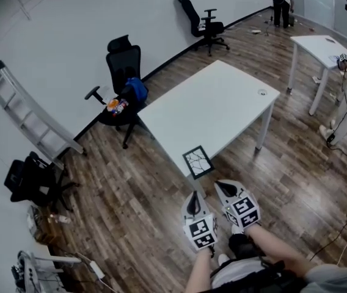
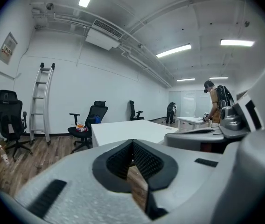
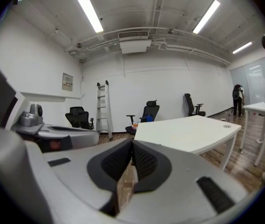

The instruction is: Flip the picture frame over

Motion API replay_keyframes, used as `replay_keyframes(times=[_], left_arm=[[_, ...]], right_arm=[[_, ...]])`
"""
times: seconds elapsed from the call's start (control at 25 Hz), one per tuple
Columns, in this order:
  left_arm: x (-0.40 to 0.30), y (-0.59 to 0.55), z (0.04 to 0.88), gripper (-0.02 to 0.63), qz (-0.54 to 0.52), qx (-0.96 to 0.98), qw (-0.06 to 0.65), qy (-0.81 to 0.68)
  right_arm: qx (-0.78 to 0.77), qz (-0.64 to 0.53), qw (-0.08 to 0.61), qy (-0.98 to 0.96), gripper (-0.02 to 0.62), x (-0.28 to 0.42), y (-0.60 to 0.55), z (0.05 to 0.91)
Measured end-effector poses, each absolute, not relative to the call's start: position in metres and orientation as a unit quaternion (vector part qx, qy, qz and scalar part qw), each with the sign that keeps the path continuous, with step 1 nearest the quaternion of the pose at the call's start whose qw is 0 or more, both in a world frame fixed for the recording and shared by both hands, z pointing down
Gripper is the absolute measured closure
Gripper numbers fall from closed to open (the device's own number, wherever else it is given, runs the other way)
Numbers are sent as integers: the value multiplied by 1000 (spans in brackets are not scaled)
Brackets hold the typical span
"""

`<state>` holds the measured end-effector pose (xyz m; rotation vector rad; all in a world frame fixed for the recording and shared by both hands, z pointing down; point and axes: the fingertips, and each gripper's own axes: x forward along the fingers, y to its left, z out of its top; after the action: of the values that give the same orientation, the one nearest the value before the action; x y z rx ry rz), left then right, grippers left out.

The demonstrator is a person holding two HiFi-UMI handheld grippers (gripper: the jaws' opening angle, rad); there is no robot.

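The picture frame [image 1: 198, 162] lies flat at the near corner of the white table [image 1: 222, 102], about 12 o'clock from both grippers. The left gripper [image 1: 193, 199] and right gripper [image 1: 221, 187] have their jaws pressed together, empty. If they arrive closed, a tip could push the frame off the edge instead of gripping it.

Black picture frame [image 1: 198, 162], flat at white table's [image 1: 222, 102] near corner, cracked-pattern face up.
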<state>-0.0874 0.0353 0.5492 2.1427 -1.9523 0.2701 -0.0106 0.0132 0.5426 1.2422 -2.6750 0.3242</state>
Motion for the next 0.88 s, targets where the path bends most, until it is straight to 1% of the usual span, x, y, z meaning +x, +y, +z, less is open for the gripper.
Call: replay_keyframes(times=[0.16,0.48,0.64,0.88], left_arm=[[-83,19,557,604,100,718,128,-677],[-77,-10,555,604,100,692,125,-704],[-73,-14,565,604,113,683,136,-709],[-87,-22,581,604,119,665,155,-721]], right_arm=[[399,112,93,-905,591,-6,-8,546],[369,111,96,-918,591,0,-38,550],[360,122,103,-919,591,5,-46,557],[363,132,111,-916,591,6,-62,570]])
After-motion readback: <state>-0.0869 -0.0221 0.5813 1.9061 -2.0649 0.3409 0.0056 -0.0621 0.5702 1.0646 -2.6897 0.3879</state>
